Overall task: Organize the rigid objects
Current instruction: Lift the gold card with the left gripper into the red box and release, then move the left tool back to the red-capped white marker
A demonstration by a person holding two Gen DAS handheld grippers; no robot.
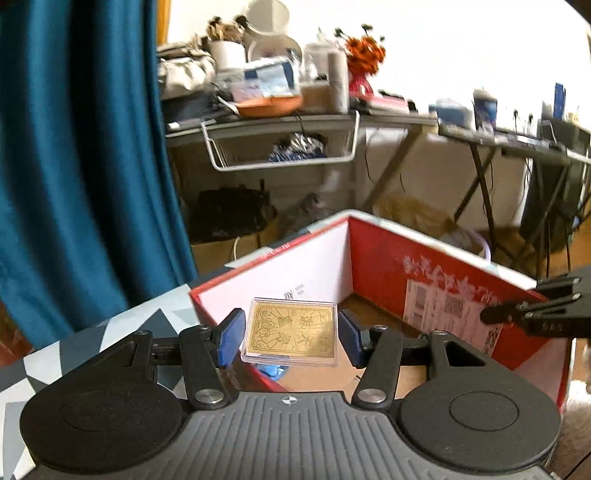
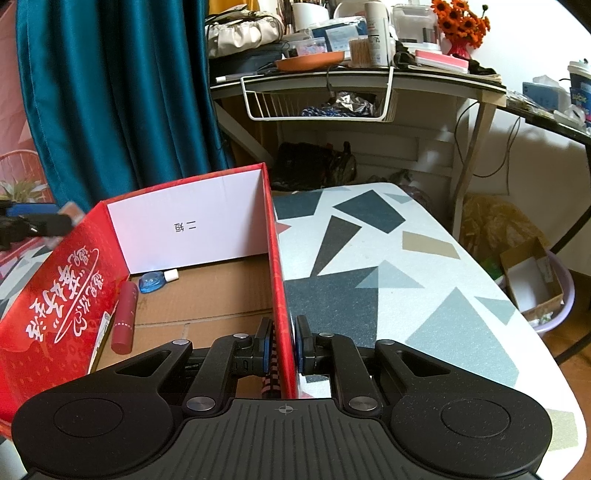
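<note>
Nearest to me, my left gripper (image 1: 291, 338) holds a gold card in a clear case (image 1: 291, 336) flat between its blue pads, which press its two short edges; the jaws stand about half apart around it. The case hangs above the near corner of the red box (image 1: 376, 251), over the brown cardboard floor. From the right wrist camera I see my right gripper (image 2: 284, 343) pinched nearly closed on the box's right wall (image 2: 275, 258), one pad inside and one outside. Inside the box, a red tube (image 2: 125, 317) lies along the left wall, and a small blue bottle with a white cap (image 2: 155, 281) lies just beyond it, near the white far wall. The box sits on a table with a grey and tan triangle pattern (image 2: 369, 251). Farther off, a teal curtain (image 2: 118, 92) hangs on the left. Behind it all, a cluttered desk (image 2: 424, 79) carries a white wire basket (image 2: 317, 105) under its edge and orange flowers (image 2: 461, 22) on top.
</note>
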